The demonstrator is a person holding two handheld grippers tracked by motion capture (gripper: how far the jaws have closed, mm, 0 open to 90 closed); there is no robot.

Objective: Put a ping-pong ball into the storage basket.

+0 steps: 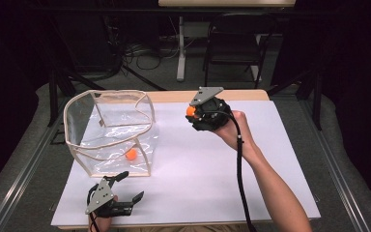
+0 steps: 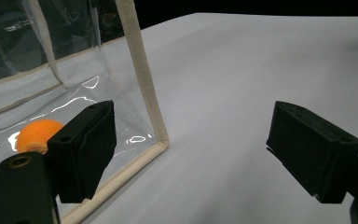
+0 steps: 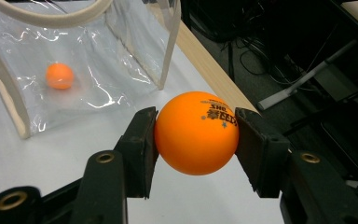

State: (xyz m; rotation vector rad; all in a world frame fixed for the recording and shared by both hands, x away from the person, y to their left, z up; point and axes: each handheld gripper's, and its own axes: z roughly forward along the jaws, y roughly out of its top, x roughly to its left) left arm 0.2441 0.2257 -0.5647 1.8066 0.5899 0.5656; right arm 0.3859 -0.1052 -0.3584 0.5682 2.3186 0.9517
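A clear plastic bag point(image 1: 111, 130) with a cream trim stands open on the white table at the left; an orange ball point(image 1: 131, 154) lies inside it on the bottom, also seen as the ball in the bag point(image 3: 59, 75) point(image 2: 37, 134). My right gripper point(image 1: 192, 112) is raised above the table's far middle, shut on a second orange ball point(image 3: 196, 132) with black print. My left gripper point(image 1: 130, 186) rests open near the front edge, just beside the bag's point(image 2: 142, 88) front corner, with nothing between its jaws.
The white sheet point(image 1: 212, 164) covers the table; its wooden far edge point(image 1: 174, 95) shows behind the bag. Beyond it stand a dark chair point(image 1: 234, 43), a white table leg point(image 1: 180, 48) and cables on the floor.
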